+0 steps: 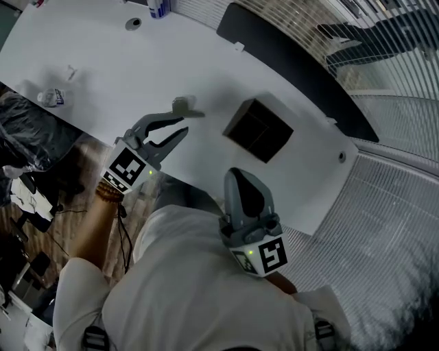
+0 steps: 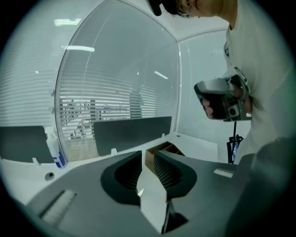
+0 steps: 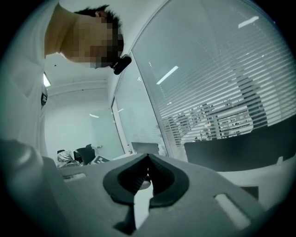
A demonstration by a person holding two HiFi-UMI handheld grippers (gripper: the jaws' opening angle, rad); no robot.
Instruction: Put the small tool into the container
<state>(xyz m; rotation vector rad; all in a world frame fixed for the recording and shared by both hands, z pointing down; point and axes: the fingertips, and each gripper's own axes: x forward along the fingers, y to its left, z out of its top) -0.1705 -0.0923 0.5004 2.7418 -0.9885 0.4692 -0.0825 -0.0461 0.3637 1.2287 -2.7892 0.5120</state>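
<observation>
Small grey tool (image 1: pixel 184 107), its shape blurred, lies on the white table (image 1: pixel 103 68) to the left of the dark square container (image 1: pixel 258 130) and clear of it. Nearest the person, on the container's near side, the right gripper (image 1: pixel 235 173) is held above the white shirt (image 1: pixel 199 288) by the table's edge. Its jaws are closed tip to tip, with nothing seen gripped. Further out, left of the container, the left gripper (image 1: pixel 182 126) has its jaws apart and empty, and its own view shows the container through the gap. The tool sits just past its upper jaw tip; whether they touch I cannot tell. The container's inner dividers show, with no tool inside. Behind the container a black partition panel (image 1: pixel 288 55) runs along the table's far edge, and far to its left stands a white bottle with a blue label (image 1: pixel 159 7).
</observation>
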